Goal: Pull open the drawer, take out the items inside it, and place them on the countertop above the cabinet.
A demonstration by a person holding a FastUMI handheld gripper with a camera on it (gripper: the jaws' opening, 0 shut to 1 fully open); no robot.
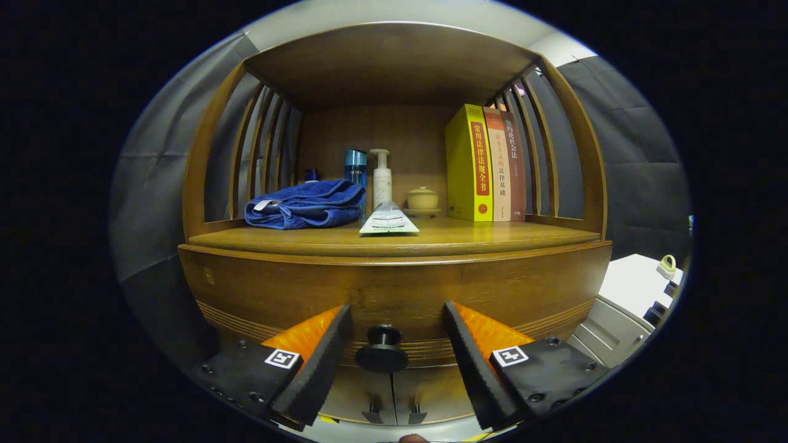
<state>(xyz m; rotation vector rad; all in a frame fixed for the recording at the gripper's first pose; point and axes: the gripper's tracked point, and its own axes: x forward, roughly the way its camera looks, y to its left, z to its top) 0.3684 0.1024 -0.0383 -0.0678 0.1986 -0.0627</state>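
Knob (382,349) between fingers (317,363) (countertop (523,237) above)

Three upright books (486,163). One folded blue towel (306,203). One pump bottle (381,178). One teal bottle (355,167). One lidded ceramic cup (423,199). One flat packet (389,219). One drawer knob (381,349).

drawer (394,289): glossy wood | knob (381,351): matt plastic | towel (306,204): soft cloth | cup (423,199): glazed ceramic
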